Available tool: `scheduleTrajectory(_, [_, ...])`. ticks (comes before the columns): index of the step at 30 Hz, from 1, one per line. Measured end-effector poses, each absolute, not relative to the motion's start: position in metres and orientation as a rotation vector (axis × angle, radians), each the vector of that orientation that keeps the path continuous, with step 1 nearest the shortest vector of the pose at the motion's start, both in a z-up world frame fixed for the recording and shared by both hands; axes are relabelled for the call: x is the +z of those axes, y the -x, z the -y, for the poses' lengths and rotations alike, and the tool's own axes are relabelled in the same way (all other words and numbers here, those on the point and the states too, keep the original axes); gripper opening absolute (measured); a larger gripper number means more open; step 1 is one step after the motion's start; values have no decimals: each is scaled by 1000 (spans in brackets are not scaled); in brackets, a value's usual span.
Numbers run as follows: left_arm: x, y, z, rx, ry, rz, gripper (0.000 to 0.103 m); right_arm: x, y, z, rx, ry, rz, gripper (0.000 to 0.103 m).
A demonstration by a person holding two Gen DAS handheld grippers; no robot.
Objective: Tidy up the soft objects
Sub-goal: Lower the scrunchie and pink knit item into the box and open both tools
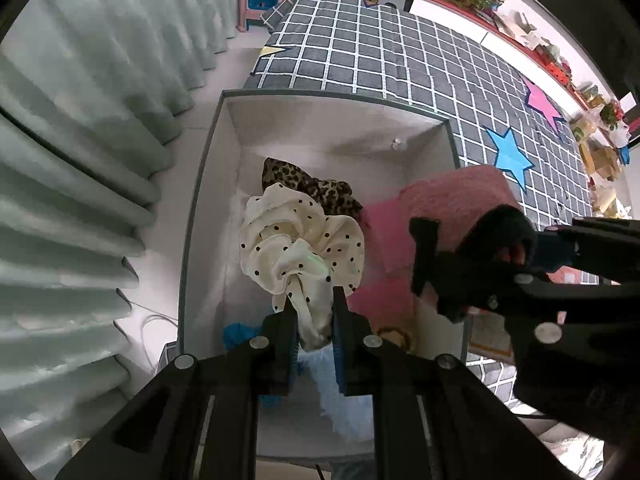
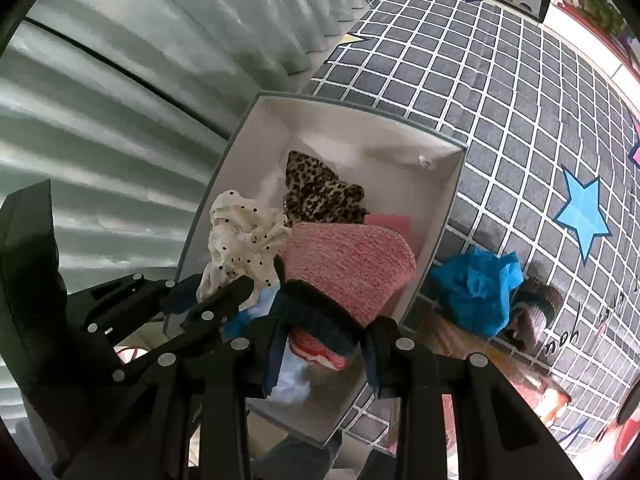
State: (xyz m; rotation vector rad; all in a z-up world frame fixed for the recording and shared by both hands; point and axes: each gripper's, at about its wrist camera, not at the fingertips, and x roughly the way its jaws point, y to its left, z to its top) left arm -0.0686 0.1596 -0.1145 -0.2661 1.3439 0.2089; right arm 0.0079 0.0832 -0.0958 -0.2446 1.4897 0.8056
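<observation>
Over checked rug — box point(image 1: 208, 184) runs lengthwise; scrunchie point(image 1: 300, 252) dangles from left tongs point(image 1: 315, 320).

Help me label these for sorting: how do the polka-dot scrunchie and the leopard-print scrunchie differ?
The polka-dot scrunchie is cream with black dots; the leopard-print scrunchie is brown and spotted. The polka-dot scrunchie hangs pinched in the left gripper over the box; the leopard-print scrunchie lies loose on the box floor. Both are ruffled fabric.

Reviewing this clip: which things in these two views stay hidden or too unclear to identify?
- Left wrist view: blue item in the box, hidden behind the left hand-held gripper.
- Right wrist view: brown knitted thing, hidden behind the blue bundle.
- Both views: small white object in the box corner, too small to identify.
</observation>
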Motion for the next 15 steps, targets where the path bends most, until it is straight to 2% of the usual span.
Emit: scheduleTrajectory(15, [-130, 41, -177, 284, 285, -1362, 15, -113, -36, -93, 760, 209, -1496, 35])
